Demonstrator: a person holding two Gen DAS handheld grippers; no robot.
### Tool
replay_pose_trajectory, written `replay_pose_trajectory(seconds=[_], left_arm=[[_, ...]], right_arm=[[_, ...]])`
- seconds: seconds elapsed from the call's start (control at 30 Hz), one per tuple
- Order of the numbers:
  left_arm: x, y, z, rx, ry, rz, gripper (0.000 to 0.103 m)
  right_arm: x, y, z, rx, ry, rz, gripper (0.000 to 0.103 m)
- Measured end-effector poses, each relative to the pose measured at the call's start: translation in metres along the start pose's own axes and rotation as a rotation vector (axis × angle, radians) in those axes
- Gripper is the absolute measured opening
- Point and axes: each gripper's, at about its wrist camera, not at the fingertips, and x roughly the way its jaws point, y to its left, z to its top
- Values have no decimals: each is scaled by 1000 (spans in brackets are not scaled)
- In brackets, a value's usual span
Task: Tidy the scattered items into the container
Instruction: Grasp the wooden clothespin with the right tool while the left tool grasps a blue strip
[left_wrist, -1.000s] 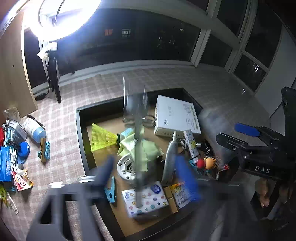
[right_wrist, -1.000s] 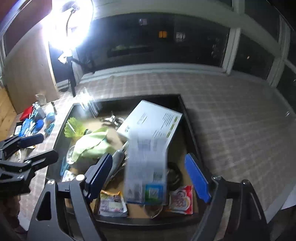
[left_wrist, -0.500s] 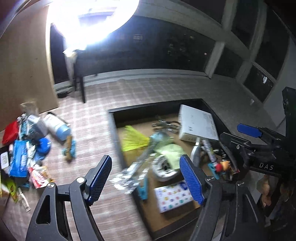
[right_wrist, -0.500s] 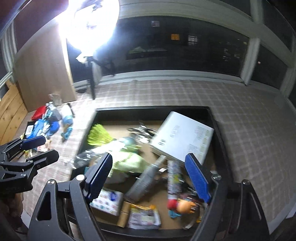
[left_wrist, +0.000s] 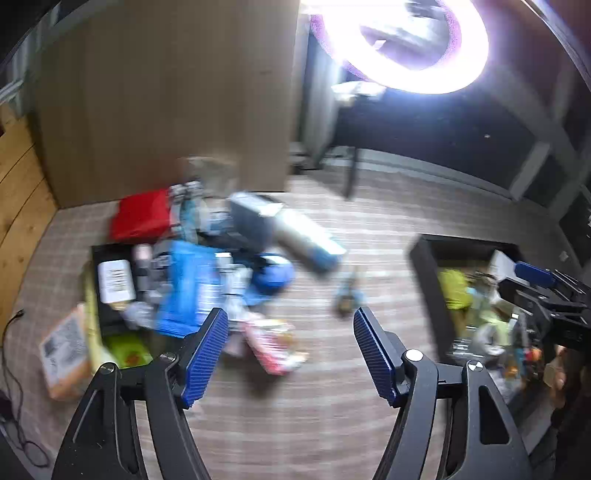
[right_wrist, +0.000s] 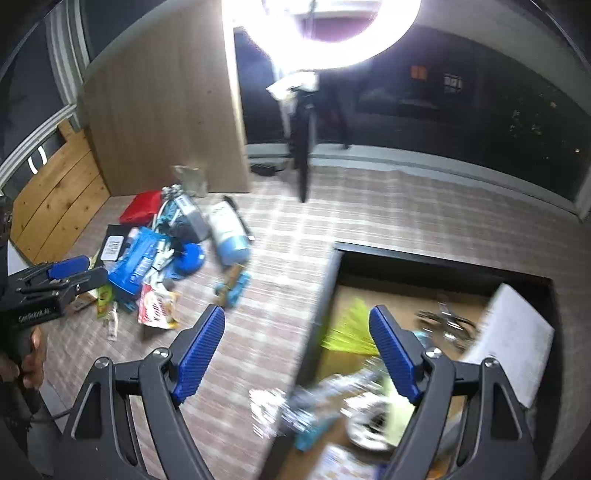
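My left gripper (left_wrist: 290, 321) hangs over the checked cloth just right of the scattered pile. Its jaws are closing, with nothing between them. The pile holds a red pouch (left_wrist: 142, 216), a blue packet (left_wrist: 186, 288), a white-and-blue bottle (left_wrist: 308, 236) and a pink snack packet (left_wrist: 273, 343). My right gripper (right_wrist: 297, 317) stands open and empty over the left rim of the black tray (right_wrist: 443, 258). In the tray lie a yellow shuttlecock (right_wrist: 347, 332) and a white box (right_wrist: 513, 332). A crinkly clear packet (right_wrist: 291, 402) lies across the tray's left edge.
A small blue-and-wood clip (right_wrist: 232, 284) lies alone between pile and tray. A ring light (right_wrist: 317, 33) on a dark stand (right_wrist: 303, 155) rises behind. A wooden panel (left_wrist: 166, 92) backs the pile. Each gripper shows in the other's view: the right gripper (left_wrist: 524, 282), the left gripper (right_wrist: 74, 271).
Both grippers have swung left, away from the tray and toward the pile. The things that were dropping from them a second ago now lie in the tray or on its edge.
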Motion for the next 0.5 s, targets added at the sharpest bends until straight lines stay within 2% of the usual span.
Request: replay_pose_trajectory(seconds=[0.1,0.23,0.3,0.37,0.43,0.5], left_arm=[[15,35,4,-11,33,21,64],[39,65,11,-24,89,1,63],[51,71,13,-12,112,-9,62],[64,74,17,-1,130,-14,62],[75,77,20,1,145,-24,60],[85,80,24,2,158,-43,60]], right_arm=[[23,21,10,-7,27,30,80],[63,49,16,-17,80,38,78],[82,56,16,-13,106,33,70],[105,60,16,6,153,41,56],[122,60,18,31,181,45,52],[133,61,20,47,188,48,52]])
